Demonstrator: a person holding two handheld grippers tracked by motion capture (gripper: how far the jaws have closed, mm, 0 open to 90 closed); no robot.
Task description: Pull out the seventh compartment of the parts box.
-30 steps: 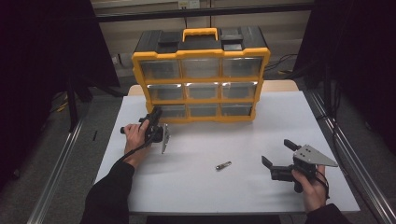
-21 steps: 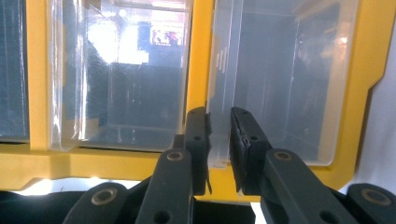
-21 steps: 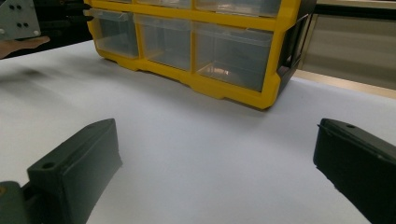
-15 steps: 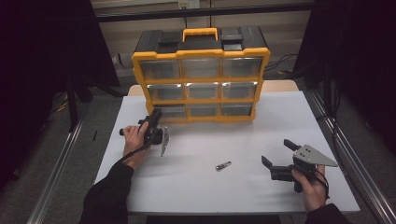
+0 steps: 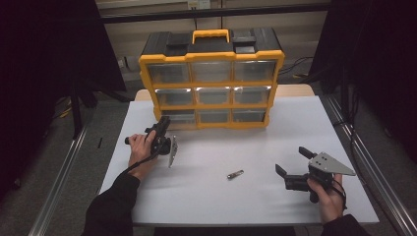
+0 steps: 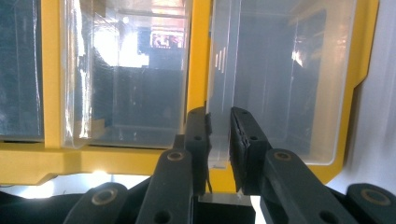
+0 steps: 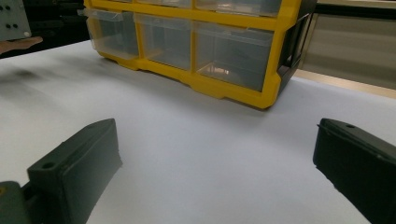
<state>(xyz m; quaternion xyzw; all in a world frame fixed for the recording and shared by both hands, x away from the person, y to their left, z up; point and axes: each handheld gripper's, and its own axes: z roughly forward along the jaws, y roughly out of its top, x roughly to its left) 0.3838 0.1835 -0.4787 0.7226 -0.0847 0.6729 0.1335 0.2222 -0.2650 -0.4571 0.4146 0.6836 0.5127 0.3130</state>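
A yellow and black drawer organizer (image 5: 211,78) stands at the back of the white table (image 5: 246,206). My left gripper (image 5: 163,123) reaches its bottom-left clear drawer (image 5: 179,117). In the left gripper view the jaws (image 6: 219,119) are shut on the drawer's thin clear front tab (image 6: 219,84). That drawer (image 7: 112,32) juts slightly out of the frame in the right gripper view. My right gripper (image 5: 291,160) rests at the table's right, open with nothing between its fingers (image 7: 79,158). A small metal screw-like piece (image 5: 235,174) lies on the table between the two hands.
The organizer holds several clear drawers in three rows, with a yellow carry handle (image 5: 211,35) on top. Metal rails (image 5: 366,162) run along the table's sides. Dark floor lies to the left and right.
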